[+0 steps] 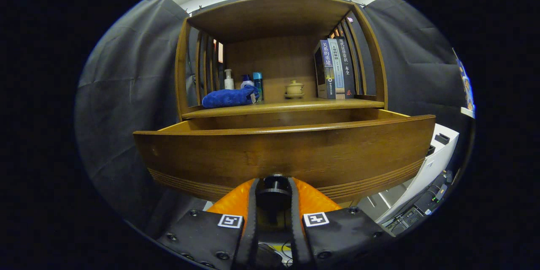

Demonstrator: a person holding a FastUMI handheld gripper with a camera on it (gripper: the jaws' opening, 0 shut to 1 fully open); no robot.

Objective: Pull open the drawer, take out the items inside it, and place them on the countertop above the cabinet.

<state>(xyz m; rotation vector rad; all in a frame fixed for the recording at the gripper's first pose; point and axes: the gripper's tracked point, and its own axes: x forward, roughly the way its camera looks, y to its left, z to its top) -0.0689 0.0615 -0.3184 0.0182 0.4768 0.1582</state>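
Note:
A wooden drawer [287, 152] stands pulled out from the cabinet, its wide front panel right ahead of me. My gripper [274, 190] is shut on the drawer's round dark knob [274, 192], one finger on each side of it. The drawer's inside is hidden behind its front panel. Above it runs the countertop [287, 104], with a blue cloth [230, 97] lying at its left.
On the countertop stand a white bottle [228, 79], a teal can [257, 84], a small clay teapot [294, 88] and several upright books [335, 69]. A shelf roof and slatted sides enclose that space. White equipment [434, 156] sits low to the right.

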